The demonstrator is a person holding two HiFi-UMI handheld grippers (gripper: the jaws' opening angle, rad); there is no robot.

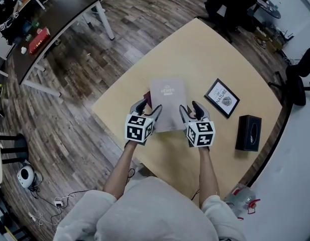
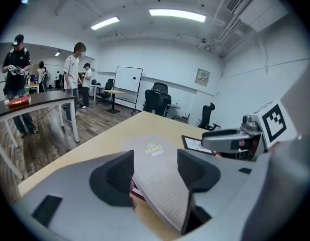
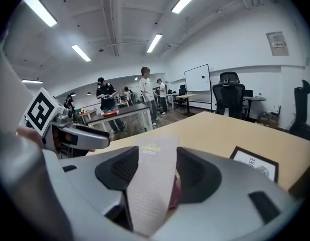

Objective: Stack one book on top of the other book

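A grey book (image 1: 167,103) hangs tilted over the light wooden table (image 1: 205,49), held at its near edge by both grippers. My left gripper (image 1: 148,108) grips the book's near left corner, my right gripper (image 1: 190,110) its near right corner. In the left gripper view the grey book (image 2: 155,157) runs slanted between the pads of the left gripper (image 2: 156,172). In the right gripper view the book (image 3: 149,177) stands on edge between the pads of the right gripper (image 3: 152,169). A dark red book (image 1: 147,100) lies on the table, mostly hidden under the grey one.
A black-framed picture (image 1: 222,98) lies flat to the right of the books, with a black tissue box (image 1: 248,132) near the table's right edge. A dark desk (image 1: 54,19) stands far left, office chairs (image 1: 230,4) behind the table. People stand by that desk (image 2: 74,79).
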